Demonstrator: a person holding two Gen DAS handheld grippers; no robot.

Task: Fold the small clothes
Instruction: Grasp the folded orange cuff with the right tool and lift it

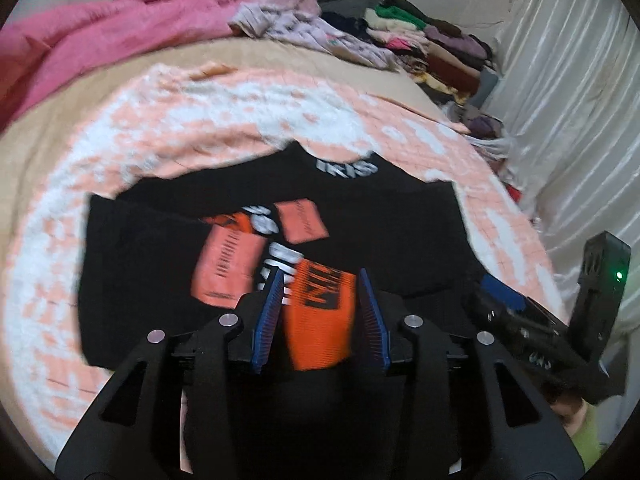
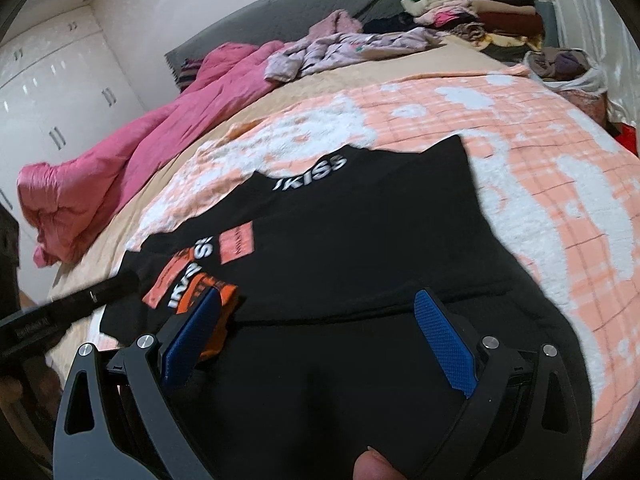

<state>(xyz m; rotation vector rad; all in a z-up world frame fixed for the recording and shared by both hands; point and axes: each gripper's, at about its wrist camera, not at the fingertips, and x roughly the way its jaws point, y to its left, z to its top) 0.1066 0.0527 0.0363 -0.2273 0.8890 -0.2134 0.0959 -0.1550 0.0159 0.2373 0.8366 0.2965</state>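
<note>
I am at a bed with a tan cover. A peach and white blanket lies on top of it. A pink quilt is bunched up at the far side, next to a light purple heap of clothes. A stack of folded clothes sits in the far corner by a white curtain.

The black shirt lies flat on the blanket, with orange patches and white letters on it.

My left gripper is partly open. Its blue pads stand on each side of an orange patch, and they do not squeeze it. My right gripper is wide open over the black cloth and holds nothing. I cannot tell if its tips touch the shirt.

Only the right view shows white cupboards and a grey headboard. Only the left view shows the right gripper from the side, with a small green light
</note>
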